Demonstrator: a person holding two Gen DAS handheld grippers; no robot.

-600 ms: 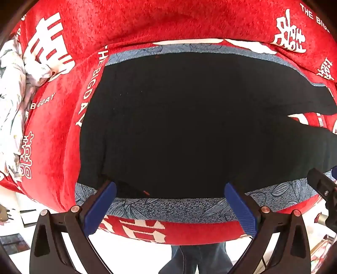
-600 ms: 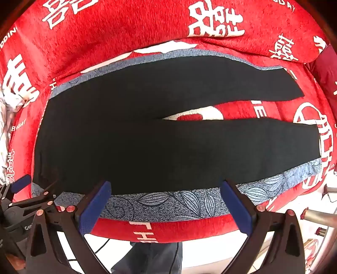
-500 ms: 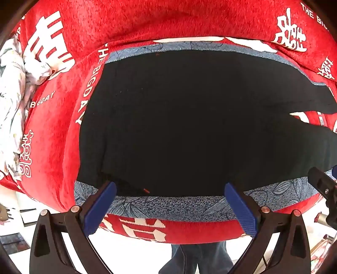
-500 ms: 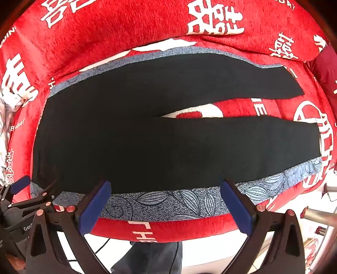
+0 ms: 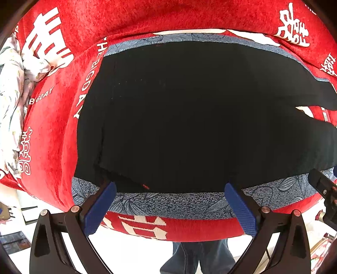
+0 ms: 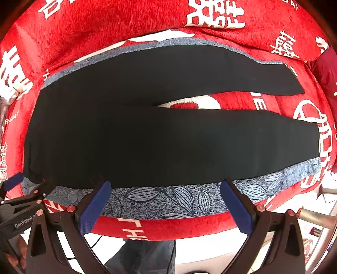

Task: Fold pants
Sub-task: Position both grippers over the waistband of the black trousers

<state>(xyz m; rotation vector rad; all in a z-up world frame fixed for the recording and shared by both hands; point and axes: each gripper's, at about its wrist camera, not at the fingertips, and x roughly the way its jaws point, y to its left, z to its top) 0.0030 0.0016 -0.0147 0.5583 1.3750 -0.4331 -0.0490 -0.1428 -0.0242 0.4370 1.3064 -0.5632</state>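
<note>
Black pants [image 6: 168, 134] lie flat on the red sofa [image 6: 105, 25] just ahead of both spread, empty grippers, left [image 5: 168, 202] and right [image 6: 165, 200]; likely light, limp and non-slip, best pinched at the near edge beyond the fingers [image 5: 101, 206].

Support: a surface draped in red plush cloth with white characters and lettering [image 6: 130, 19], its kind hidden by the cloth.
Directly on the red cloth: a blue-grey speckled mat with a dark leaf print [image 6: 168, 198], showing as a strip along the near and far edges.
On the mat: black pants [image 6: 147, 134] laid flat, waist left, two legs spread rightward.
Left edge: a crumpled white floral fabric [image 5: 10, 101] lying on the red cloth.
</note>
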